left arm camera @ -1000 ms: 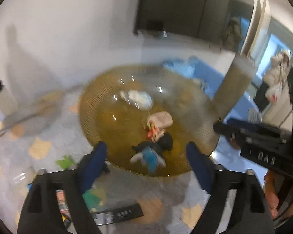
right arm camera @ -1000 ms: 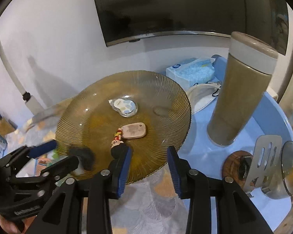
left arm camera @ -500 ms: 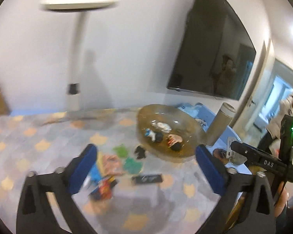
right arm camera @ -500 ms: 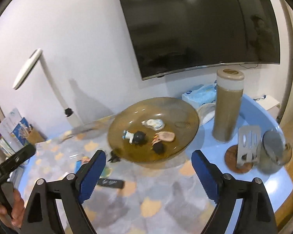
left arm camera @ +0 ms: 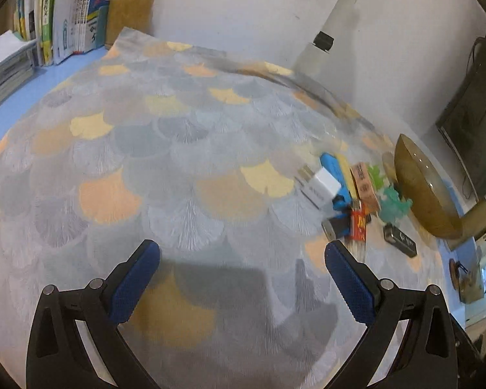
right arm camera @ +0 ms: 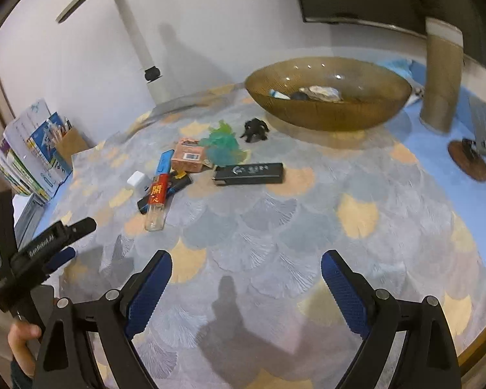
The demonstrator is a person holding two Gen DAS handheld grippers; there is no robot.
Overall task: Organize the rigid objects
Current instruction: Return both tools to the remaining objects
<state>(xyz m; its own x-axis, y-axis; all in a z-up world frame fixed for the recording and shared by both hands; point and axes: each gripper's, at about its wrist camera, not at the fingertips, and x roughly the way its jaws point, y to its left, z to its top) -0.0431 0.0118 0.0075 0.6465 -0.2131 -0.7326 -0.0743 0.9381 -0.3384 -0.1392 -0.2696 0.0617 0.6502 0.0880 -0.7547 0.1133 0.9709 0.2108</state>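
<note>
An amber glass bowl (right arm camera: 327,103) stands at the back of the patterned mat and holds several small items; it shows edge-on in the left wrist view (left arm camera: 424,191). Loose objects lie left of it: a black stick (right arm camera: 248,173), a black figure (right arm camera: 255,130), a teal toy (right arm camera: 222,146), a pink box (right arm camera: 188,155), a red lighter (right arm camera: 156,204), a blue bar (right arm camera: 164,161) and a white charger (right arm camera: 138,179). The charger (left arm camera: 320,188) also shows in the left wrist view. My left gripper (left arm camera: 243,275) and right gripper (right arm camera: 246,282) are both open and empty, well short of the pile.
A tall tan tumbler (right arm camera: 442,77) stands right of the bowl. A wooden coaster (right arm camera: 468,160) lies at the right edge. Books and a pencil box (left arm camera: 64,9) stand at the far left. A white lamp post (right arm camera: 136,42) rises at the back.
Both grippers have pulled back and away from the bowl toward the near side of the mat. The left view has swung left toward the books. Both stay open and empty.
</note>
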